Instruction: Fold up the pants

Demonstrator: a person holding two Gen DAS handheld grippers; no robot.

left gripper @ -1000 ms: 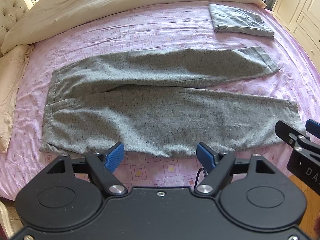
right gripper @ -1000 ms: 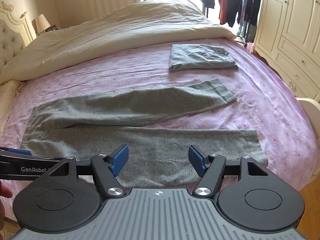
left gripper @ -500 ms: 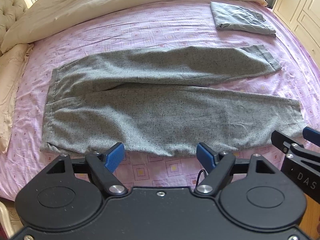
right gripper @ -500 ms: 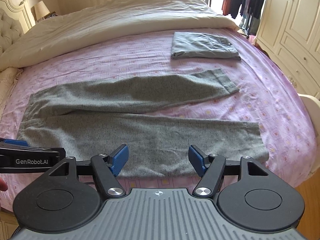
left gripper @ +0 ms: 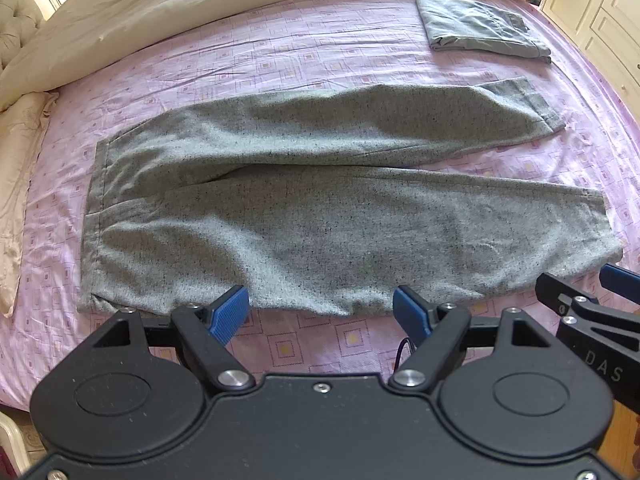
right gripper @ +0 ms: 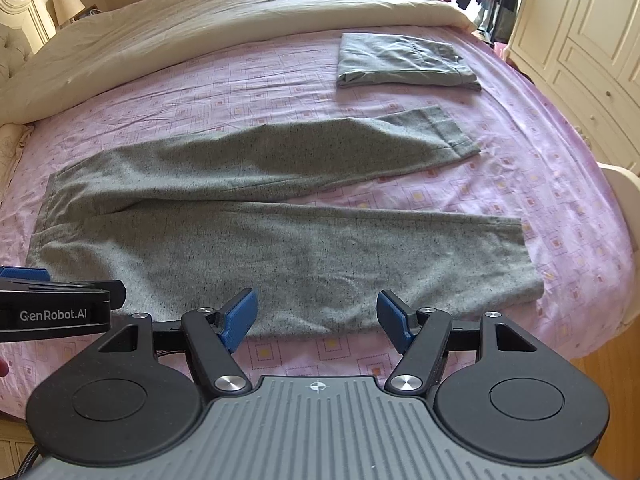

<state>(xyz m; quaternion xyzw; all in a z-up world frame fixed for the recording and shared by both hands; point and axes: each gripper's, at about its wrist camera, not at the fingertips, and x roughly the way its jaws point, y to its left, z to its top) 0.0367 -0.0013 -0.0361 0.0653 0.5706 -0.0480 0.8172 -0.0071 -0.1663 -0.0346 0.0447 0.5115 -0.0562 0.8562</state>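
Note:
Grey speckled pants [left gripper: 320,208] [right gripper: 256,232] lie flat across the pink patterned bed sheet [left gripper: 304,52], waistband at the left, both legs spread apart toward the right. My left gripper [left gripper: 322,314] hovers open above the near edge of the lower leg, nothing between its blue pads. My right gripper [right gripper: 316,318] is open too, over the same near edge further right, with nothing between its pads. Each gripper shows at the side of the other's view.
A folded grey garment [left gripper: 484,28] [right gripper: 404,62] lies at the far right of the bed. A cream duvet [right gripper: 224,12] is bunched along the far side, a pillow [left gripper: 20,184] at the left. White wardrobe doors [right gripper: 592,32] stand on the right.
The right wrist view has tipped down a little, so the pants sit higher in frame. The pants and the left gripper have not moved; both grippers stay open.

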